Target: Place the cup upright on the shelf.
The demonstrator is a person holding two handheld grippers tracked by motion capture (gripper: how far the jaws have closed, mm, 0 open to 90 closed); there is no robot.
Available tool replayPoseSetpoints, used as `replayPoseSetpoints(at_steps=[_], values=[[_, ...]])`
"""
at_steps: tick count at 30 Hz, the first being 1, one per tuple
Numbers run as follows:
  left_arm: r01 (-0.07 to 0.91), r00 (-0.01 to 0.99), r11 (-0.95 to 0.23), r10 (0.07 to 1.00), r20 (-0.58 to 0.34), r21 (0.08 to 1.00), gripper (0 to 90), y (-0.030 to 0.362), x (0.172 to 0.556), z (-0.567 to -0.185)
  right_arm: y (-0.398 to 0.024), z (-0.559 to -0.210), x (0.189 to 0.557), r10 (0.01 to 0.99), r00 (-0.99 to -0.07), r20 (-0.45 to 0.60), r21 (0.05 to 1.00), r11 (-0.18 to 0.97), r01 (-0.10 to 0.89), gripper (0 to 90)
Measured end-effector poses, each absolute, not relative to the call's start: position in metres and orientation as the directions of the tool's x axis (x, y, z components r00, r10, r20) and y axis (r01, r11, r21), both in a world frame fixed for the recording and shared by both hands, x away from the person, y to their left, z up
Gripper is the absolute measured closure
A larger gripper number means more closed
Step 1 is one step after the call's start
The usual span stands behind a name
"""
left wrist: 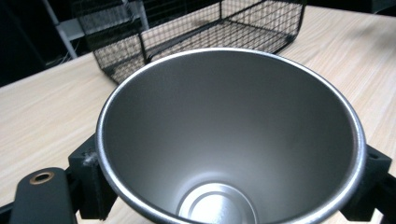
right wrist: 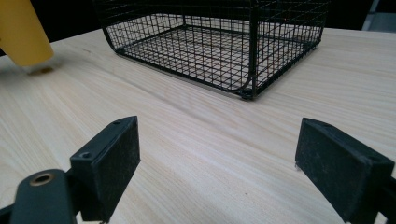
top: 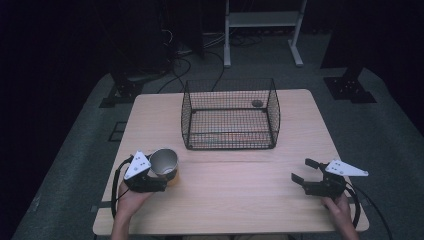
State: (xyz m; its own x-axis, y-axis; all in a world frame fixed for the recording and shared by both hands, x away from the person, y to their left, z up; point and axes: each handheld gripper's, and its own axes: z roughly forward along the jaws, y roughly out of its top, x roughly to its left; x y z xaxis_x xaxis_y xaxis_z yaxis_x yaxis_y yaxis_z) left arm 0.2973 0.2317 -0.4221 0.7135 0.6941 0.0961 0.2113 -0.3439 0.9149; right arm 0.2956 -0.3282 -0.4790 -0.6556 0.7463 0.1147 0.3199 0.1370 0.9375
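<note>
Steel cup (left wrist: 229, 140) is clamped by the left gripper (top: 150, 175), probably for transfer to the wire basket (top: 230, 114); the right gripper (top: 306, 172) is held open, empty.

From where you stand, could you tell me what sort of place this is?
Probably a lab or recording studio: a lone wooden table on grey carpet, dark surroundings with cables and black stand bases, and handheld grippers working a metal cup near a wire basket.
</note>
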Motion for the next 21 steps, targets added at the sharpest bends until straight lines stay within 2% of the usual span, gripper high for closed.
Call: replayPoseSetpoints(at_steps=[21], values=[[0.144,0.814,-0.392,0.569,0.117,0.909,13.6,0.177,0.321,-0.399,-0.328,-0.479,0.296,0.745,-0.657,0.112,0.938,0.139,0.318,12.9]])
